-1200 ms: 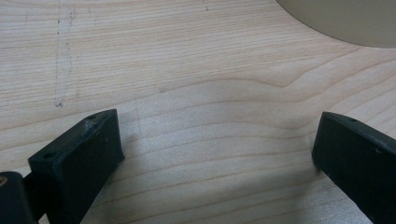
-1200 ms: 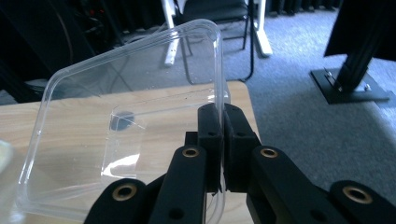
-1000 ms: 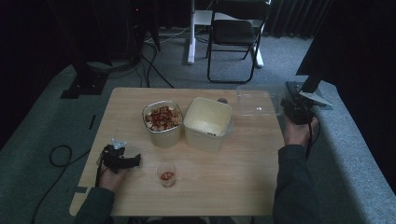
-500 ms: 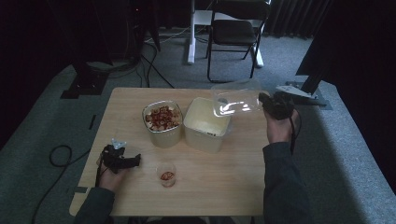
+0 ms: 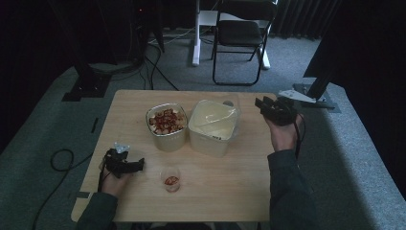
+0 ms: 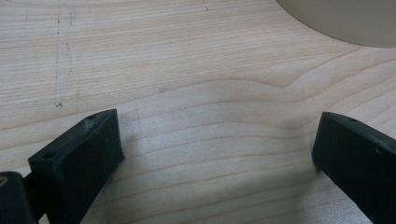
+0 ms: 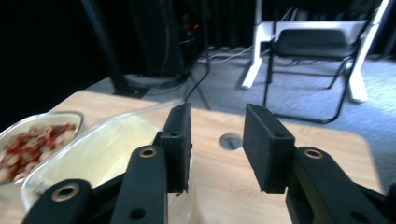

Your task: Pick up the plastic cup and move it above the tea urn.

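A cream tub stands mid-table with a clear lid lying tilted across its top. Left of it is a clear container of red and pale food. My right gripper hovers just right of the tub. Its jaws have just been opening and nothing is between them. In the right gripper view the right gripper points past the lid, which lies to the left of the left jaw. My left gripper rests open at the front left; the left gripper has bare wood between its jaws.
A small clear cup with a bit of red food stands near the front edge, right of the left gripper. A round hole is set in the table behind the tub. A folding chair and cables lie beyond the table's far side.
The right hand carried the clear lid leftward from the table's right edge to the cream tub. The lid now lies on the tub and the jaws stand apart. The left gripper stayed put.
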Available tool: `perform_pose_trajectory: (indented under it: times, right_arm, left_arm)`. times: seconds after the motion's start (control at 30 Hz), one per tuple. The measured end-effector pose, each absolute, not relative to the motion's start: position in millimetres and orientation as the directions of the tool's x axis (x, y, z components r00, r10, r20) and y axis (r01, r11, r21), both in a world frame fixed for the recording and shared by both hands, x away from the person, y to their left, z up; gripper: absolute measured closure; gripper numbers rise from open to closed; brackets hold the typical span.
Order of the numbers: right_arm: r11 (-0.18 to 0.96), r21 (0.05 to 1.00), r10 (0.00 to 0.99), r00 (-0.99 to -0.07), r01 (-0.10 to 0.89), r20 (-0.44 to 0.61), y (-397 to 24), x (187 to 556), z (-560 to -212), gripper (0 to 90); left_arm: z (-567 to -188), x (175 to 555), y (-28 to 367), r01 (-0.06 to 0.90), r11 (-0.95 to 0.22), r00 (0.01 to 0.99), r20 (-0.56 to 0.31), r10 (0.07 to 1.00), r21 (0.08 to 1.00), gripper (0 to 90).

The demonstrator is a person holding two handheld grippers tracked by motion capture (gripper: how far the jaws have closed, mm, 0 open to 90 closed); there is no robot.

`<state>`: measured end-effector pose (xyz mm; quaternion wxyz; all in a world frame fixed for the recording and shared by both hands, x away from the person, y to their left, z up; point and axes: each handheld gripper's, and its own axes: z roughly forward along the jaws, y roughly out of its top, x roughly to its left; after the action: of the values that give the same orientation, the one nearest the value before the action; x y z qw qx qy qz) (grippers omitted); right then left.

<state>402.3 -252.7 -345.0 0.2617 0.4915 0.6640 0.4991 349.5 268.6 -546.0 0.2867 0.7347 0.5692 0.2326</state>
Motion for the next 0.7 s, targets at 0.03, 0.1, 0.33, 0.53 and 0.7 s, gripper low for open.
perform_pose_trajectory:
  times: [0.03, 0.1, 0.33, 0.53, 0.7]
  right_arm:
    - [0.018, 0.916, 0.903, -0.399, 0.401, 0.157, -251, 403, -348, 59.4]
    - [0.033, 0.91, 0.893, -0.422, 0.413, 0.159, -245, 405, -353, 58.9]
    - [0.055, 0.896, 0.874, -0.454, 0.441, 0.17, -214, 416, -363, 57.5]
    - [0.128, 0.879, 0.913, -0.402, 0.459, 0.077, -193, 428, -369, 76.4]
    - [0.169, 0.901, 0.939, -0.344, 0.399, -0.024, -190, 420, -363, 86.9]
  left_arm:
    - [-546, 350, 269, 0.704, -0.188, 0.244, 0.016, 0.97, 0.685, 1.9]
    - [-546, 349, 269, 0.704, -0.189, 0.245, 0.016, 0.969, 0.685, 1.9]
    - [-546, 350, 269, 0.703, -0.188, 0.244, 0.016, 0.97, 0.686, 1.9]
    - [-546, 350, 269, 0.703, -0.188, 0.244, 0.016, 0.97, 0.686, 1.9]
    - [-546, 350, 269, 0.703, -0.189, 0.244, 0.016, 0.97, 0.686, 1.9]
